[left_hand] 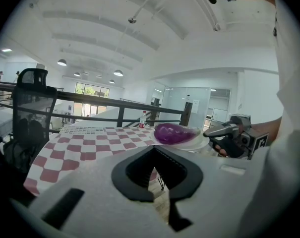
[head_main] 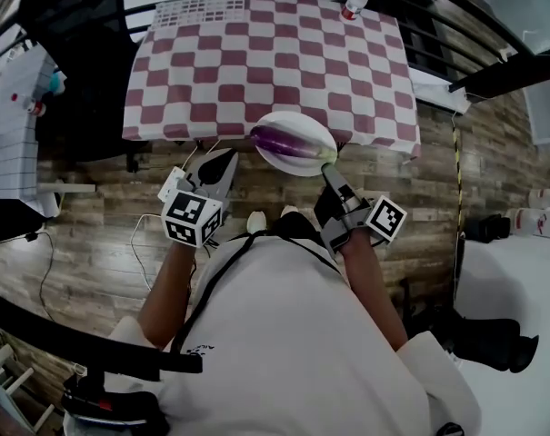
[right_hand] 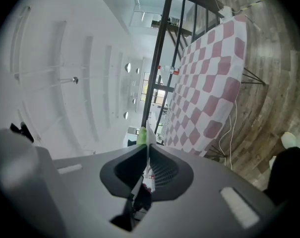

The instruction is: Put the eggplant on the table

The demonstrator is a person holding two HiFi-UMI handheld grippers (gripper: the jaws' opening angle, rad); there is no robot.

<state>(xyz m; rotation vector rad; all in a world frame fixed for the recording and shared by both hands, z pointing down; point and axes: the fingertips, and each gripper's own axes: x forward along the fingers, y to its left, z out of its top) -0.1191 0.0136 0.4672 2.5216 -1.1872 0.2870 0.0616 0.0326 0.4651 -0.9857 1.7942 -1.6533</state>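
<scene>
A purple eggplant with a green stem lies on a white plate held in the air just before the near edge of the table with the red-and-white checked cloth. My right gripper is shut on the plate's near right rim. In the right gripper view the thin plate edge runs between the jaws, with the green stem beyond. My left gripper hangs left of the plate, jaws together and empty. From the left gripper view, the eggplant and the right gripper sit to the right.
A plastic bottle with a red cap stands at the table's far right corner. A black railing runs behind the table. A black office chair stands at the left. Cables lie on the wooden floor below.
</scene>
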